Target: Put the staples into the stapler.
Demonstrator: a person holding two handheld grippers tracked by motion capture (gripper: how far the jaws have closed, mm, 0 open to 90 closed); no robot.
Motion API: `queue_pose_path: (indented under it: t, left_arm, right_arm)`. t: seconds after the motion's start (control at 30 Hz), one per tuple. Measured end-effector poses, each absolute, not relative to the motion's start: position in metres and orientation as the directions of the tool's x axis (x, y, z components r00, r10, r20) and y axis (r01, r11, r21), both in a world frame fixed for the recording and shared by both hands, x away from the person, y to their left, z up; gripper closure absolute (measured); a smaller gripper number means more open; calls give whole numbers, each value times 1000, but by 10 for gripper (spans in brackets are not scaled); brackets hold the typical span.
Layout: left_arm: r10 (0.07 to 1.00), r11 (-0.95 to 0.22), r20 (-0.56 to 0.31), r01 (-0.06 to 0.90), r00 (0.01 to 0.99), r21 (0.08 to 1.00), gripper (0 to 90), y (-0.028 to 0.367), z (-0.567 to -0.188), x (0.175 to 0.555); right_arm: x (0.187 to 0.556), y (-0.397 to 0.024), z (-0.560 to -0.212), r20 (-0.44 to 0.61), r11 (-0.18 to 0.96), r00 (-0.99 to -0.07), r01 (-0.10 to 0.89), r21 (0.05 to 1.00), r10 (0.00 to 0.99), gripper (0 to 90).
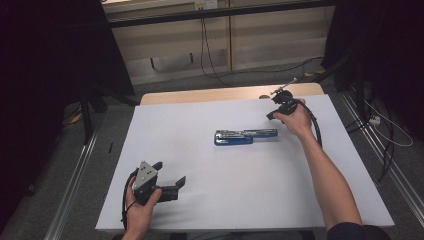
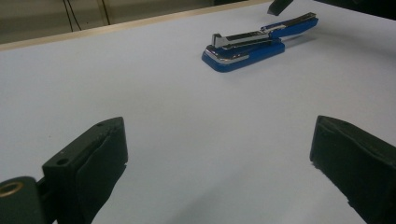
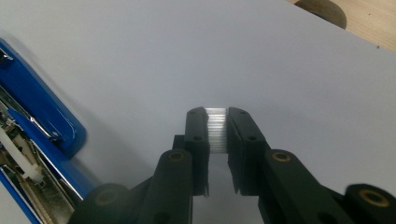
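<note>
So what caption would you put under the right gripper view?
Right gripper pinching a strip of staples beside the opened blue stapler.

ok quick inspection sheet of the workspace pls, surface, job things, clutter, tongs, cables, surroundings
surface: white table top, bare apart from the job's things; wooden edge at the far side.
job's things: blue stapler lying opened out flat mid-table; strip of staples pinched in the right tongs.
clutter: nothing seen.
grippers: left tongs open, resting low near the front edge, nothing between them; right tongs shut on the strip of staples, beside the stapler's far end.
cables: black cable trails from the right tongs; another loops by the left hand; loose leads on the floor behind.
surroundings: grey floor, pale back wall, dark curtains either side.
</note>
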State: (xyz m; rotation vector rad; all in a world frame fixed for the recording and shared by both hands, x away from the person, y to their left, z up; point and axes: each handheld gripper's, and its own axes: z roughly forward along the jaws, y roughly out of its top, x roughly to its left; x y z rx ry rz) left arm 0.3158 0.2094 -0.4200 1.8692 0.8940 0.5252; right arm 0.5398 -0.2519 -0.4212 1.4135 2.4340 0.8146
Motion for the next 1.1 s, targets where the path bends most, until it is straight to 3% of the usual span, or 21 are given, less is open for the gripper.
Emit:
queue_pose_path:
  t: [1.1]
  left_arm:
    - [773, -269, -23, 361, 634, 893, 43, 210, -420, 317]
  right_arm:
    - [521, -239, -408, 111, 405, -624, 622, 671, 773, 794]
